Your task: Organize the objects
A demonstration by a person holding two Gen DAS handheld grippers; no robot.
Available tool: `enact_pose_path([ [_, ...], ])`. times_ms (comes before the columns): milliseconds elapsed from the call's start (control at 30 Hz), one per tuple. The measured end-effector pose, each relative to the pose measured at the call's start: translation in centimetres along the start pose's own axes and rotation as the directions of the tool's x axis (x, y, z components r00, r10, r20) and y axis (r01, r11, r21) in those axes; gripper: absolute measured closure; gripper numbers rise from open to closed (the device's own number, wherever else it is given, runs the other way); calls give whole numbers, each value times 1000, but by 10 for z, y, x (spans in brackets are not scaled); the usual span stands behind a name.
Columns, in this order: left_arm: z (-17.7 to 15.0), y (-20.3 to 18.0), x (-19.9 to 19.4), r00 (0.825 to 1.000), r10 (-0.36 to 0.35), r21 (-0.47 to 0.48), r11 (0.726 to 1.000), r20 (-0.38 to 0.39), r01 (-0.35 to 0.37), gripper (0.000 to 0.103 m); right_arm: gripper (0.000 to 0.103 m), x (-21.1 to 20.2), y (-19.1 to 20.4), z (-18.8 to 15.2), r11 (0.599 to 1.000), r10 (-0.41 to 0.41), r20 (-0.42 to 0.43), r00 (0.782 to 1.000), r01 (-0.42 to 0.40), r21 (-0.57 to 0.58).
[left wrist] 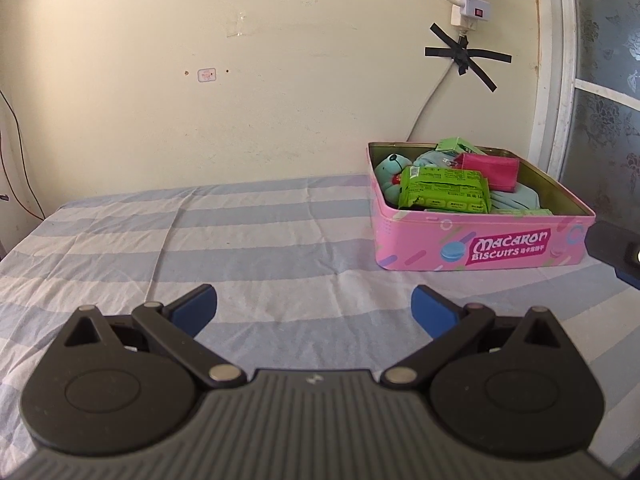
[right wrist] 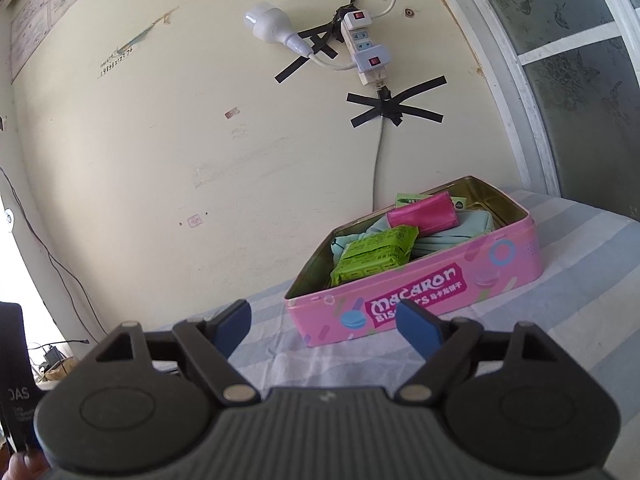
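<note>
A pink "Macaron Biscuits" tin (left wrist: 480, 246) stands open on the striped cloth at the right, near the wall. It holds a green snack packet (left wrist: 442, 192), a magenta pouch (left wrist: 490, 170), a teal plush toy (left wrist: 390, 166) and light blue cloth. The tin also shows in the right wrist view (right wrist: 420, 296) with the green packet (right wrist: 372, 258) and magenta pouch (right wrist: 420, 212). My left gripper (left wrist: 314, 308) is open and empty, low over the cloth, left of the tin. My right gripper (right wrist: 324, 326) is open and empty, just before the tin's front wall.
The blue-and-white striped cloth (left wrist: 240, 240) covers the surface up to the cream wall. A power strip (right wrist: 366, 46) taped to the wall hangs above the tin, its cable running down behind it. A window frame (right wrist: 516, 80) stands at the right. Part of the other gripper (left wrist: 616, 252) shows at the right edge.
</note>
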State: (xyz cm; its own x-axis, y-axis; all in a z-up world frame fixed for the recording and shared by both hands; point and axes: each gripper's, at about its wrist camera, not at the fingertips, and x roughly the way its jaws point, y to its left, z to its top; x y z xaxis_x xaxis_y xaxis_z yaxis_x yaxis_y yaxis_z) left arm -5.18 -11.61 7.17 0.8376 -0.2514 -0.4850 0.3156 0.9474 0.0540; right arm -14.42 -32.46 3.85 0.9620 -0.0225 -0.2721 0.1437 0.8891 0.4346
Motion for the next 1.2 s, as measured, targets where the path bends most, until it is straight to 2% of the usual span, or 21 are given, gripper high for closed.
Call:
enact_pose_path([
  [467, 0, -3, -6, 1000, -9, 9, 1000, 12, 9, 0, 19, -3, -3, 0, 1000, -5, 3, 1000, 5, 7],
  [767, -1, -4, -3, 1000, 11, 21, 1000, -5, -11, 0, 19, -3, -8, 1, 1000, -6, 0, 1000, 6, 13],
  [867, -2, -5, -1, 1000, 30, 28, 999, -5, -30, 0, 19, -2, -9, 1, 1000, -7, -2, 1000, 7, 13],
  [1033, -5, -9, 2, 994, 105, 68, 992, -3, -104, 0, 18, 1, -12, 0, 1000, -11, -11, 1000, 11, 18],
  [1200, -6, -5, 9, 992, 116, 55, 992, -44, -114, 0, 18, 4, -12, -2, 1000, -10, -20, 1000, 10, 13],
])
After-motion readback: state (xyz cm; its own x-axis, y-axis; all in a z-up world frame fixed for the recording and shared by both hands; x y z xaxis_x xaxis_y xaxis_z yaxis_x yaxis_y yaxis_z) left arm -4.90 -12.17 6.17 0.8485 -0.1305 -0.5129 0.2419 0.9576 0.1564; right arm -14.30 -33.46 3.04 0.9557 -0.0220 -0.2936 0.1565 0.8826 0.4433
